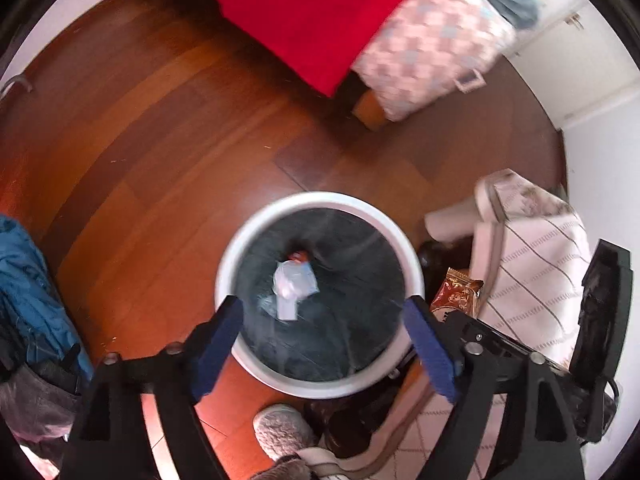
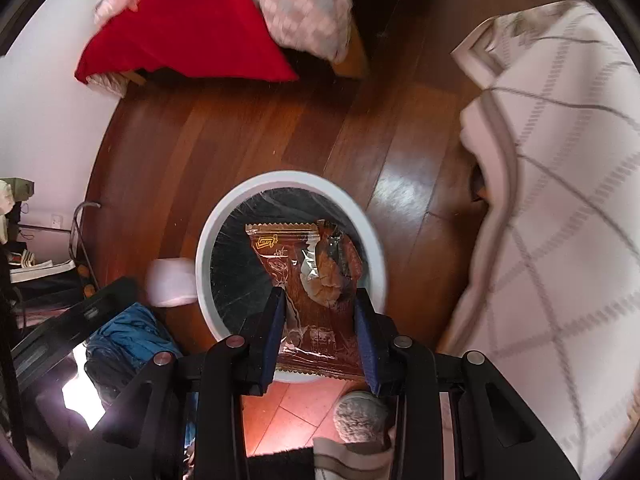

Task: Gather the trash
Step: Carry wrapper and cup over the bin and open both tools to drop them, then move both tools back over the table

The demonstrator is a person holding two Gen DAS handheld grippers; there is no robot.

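Over bin (image 2: 290, 184), wrapper (image 2: 316, 280) pinched in right claw (image 2: 320, 334).

Bedroom floor and furnishings
A red blanket (image 1: 296, 16) and checked quilt (image 1: 432, 40) overhang the wooden floor (image 1: 160, 140); 1 grey slipper (image 1: 280, 432) below.

Reddish wooden floor (image 1: 168, 128), red-covered bed (image 1: 312, 12), white walls (image 1: 600, 184)

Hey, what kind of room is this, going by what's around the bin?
Probably a bedroom. A bed with a red blanket and a checked quilt stands on the wood floor, and a second quilt hangs down near the white bin.
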